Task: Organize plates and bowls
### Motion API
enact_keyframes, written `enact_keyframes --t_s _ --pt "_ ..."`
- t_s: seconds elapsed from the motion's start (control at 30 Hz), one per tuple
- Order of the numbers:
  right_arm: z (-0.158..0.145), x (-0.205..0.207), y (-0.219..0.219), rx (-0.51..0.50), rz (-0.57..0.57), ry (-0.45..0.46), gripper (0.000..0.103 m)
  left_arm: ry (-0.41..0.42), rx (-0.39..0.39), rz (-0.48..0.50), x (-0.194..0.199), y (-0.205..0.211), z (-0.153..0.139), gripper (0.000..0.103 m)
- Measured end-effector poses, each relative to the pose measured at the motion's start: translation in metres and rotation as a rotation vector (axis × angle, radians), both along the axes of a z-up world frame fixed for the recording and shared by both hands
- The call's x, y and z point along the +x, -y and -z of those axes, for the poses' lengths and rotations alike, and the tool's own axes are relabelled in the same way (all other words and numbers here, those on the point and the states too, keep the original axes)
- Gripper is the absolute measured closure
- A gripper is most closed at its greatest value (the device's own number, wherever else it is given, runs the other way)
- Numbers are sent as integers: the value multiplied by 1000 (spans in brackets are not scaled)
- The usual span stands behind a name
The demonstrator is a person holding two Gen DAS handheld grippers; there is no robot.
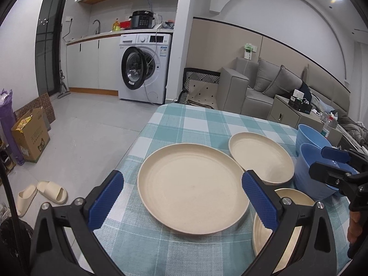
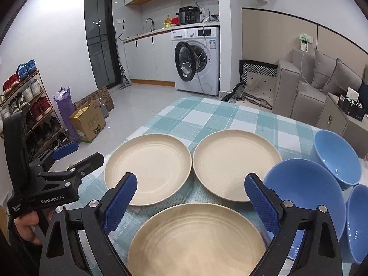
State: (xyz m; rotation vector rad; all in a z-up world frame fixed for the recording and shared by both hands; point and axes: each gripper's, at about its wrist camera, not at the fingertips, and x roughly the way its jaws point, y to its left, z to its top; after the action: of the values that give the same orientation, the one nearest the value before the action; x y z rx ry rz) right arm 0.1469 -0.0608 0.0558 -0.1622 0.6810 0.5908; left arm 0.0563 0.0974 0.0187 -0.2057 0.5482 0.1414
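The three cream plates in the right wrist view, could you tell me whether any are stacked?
No, the three cream plates lie side by side, separately, on the checked tablecloth.

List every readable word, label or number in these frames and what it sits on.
"GenRobot.AI": side of the left gripper.
Small white print beside it: too small to read.
Washing machine panel and sticker: blurred.
Cardboard box print: unreadable.
Pressure cooker buttons: unreadable.
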Motion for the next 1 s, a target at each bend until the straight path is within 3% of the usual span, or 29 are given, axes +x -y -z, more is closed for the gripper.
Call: enact_keyframes --t_s 0.33,0.4,0.67,1.0 --pt "30 22 -26 -29 -30 -93 10 -59 -19 -21 10 -14 16 0" --pt "37 28 -30 -28 -35 -119 24 -69 -30 -23 12 -17 19 0" --pt "61 45 -44 -50 -37 -179 25 -111 -43 -23 20 -22 32 1" --pt "82 57 -56 -75 -43 -227 34 -158 -65 -17 27 -29 46 2"
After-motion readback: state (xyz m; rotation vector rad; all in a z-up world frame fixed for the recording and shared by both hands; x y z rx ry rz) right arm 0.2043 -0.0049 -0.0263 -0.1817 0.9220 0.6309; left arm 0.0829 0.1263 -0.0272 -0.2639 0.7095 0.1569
